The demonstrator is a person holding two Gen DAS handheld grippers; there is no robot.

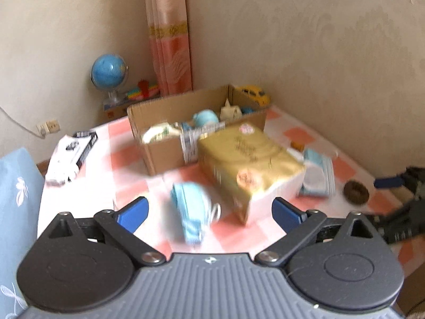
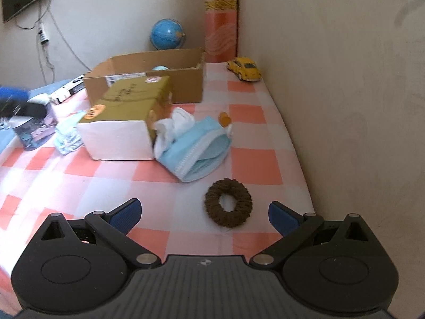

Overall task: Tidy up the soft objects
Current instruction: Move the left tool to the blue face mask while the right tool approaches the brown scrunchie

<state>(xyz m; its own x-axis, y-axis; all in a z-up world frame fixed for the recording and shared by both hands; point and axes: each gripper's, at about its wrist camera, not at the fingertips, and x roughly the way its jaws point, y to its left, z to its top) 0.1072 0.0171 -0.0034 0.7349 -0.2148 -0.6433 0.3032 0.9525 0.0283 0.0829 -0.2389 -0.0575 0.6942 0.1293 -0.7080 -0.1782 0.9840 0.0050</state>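
A gold tissue pack (image 1: 247, 164) (image 2: 130, 114) lies mid-table on the pink checked cloth. A blue face mask (image 1: 191, 210) lies just ahead of my left gripper (image 1: 209, 212), which is open and empty. Another blue mask (image 2: 196, 154) (image 1: 316, 172) lies right of the pack. A brown knitted hair ring (image 2: 228, 202) (image 1: 356, 192) lies between the fingers of my open right gripper (image 2: 203, 214), slightly ahead. An open cardboard box (image 1: 186, 133) (image 2: 156, 77) behind holds several soft items. The left wrist view is blurred.
A yellow toy car (image 2: 245, 69) (image 1: 255, 94) stands by the wall. A globe (image 1: 109, 73) (image 2: 166, 34) and a pink curtain (image 1: 170, 34) are in the corner. A black-and-white box (image 1: 77, 151) lies at the table's left edge. A blue pillow (image 1: 16, 199) is far left.
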